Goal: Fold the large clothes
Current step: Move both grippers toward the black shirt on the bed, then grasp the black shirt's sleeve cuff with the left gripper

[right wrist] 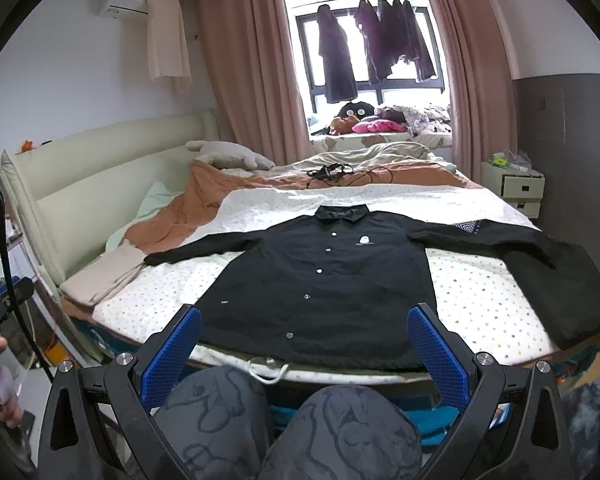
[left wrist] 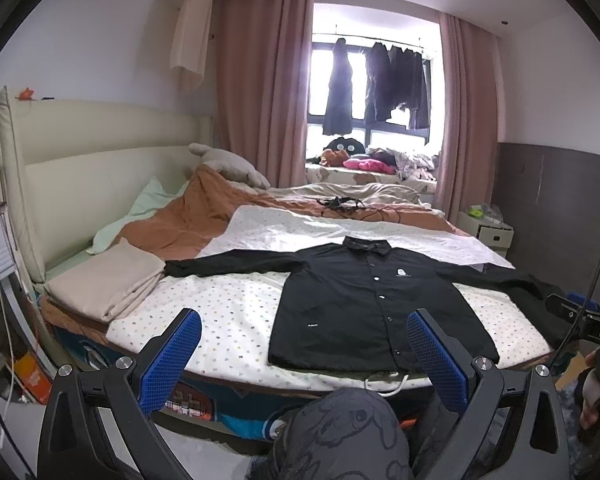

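Black shirt (right wrist: 320,276) spread flat on bed (right wrist: 472,288), ahead of both grippers, buttoned, sleeves out. Left gripper (left wrist: 304,356) and right gripper (right wrist: 304,354) spread wide, empty. Folding unstarted; next, probably pinching a sleeve.

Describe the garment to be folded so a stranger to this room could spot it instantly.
Start at the bed with the dotted white sheet. Spread flat on it, front up and sleeves out to both sides, is the black button-up shirt, its collar toward the window. Unlike the folded beige cloth beside it near the headboard, it is black with a row of white buttons and a small white chest logo.
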Demonstrator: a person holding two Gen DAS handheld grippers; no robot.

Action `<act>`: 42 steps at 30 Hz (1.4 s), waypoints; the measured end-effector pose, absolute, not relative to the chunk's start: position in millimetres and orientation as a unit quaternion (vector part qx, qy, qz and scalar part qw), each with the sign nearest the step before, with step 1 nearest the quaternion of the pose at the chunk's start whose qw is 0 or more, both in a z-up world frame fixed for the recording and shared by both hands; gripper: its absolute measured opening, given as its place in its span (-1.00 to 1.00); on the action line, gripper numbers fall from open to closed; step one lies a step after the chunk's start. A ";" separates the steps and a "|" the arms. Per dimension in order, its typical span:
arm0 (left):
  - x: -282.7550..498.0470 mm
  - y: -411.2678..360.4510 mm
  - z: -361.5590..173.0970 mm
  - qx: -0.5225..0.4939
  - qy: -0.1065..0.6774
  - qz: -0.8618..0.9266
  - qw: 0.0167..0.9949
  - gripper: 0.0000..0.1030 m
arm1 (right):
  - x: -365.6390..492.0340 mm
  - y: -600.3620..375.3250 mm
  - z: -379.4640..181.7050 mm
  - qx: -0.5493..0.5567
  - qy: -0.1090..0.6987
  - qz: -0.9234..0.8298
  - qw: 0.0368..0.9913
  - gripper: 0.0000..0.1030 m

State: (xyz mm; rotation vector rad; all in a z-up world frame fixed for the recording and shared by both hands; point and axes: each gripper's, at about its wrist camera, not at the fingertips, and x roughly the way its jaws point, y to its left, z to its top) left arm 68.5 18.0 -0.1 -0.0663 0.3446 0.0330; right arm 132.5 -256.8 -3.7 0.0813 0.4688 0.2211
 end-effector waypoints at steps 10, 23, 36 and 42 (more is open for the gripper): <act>124.7 30.3 -9.1 -0.048 0.196 0.032 0.979 1.00 | 194.1 -252.3 -15.1 0.048 0.259 0.108 0.959 1.00; 199.2 66.5 -13.9 -0.068 0.224 0.060 0.970 1.00 | 285.9 -227.4 -31.4 0.028 0.288 0.102 0.952 1.00; 267.2 118.6 -20.7 -0.100 0.251 0.094 0.958 1.00 | 366.9 -186.5 -39.4 0.014 0.312 0.121 0.942 1.00; 296.2 144.2 -25.9 -0.110 0.259 0.112 0.953 1.00 | 400.8 -168.3 -42.7 0.011 0.320 0.129 0.938 1.00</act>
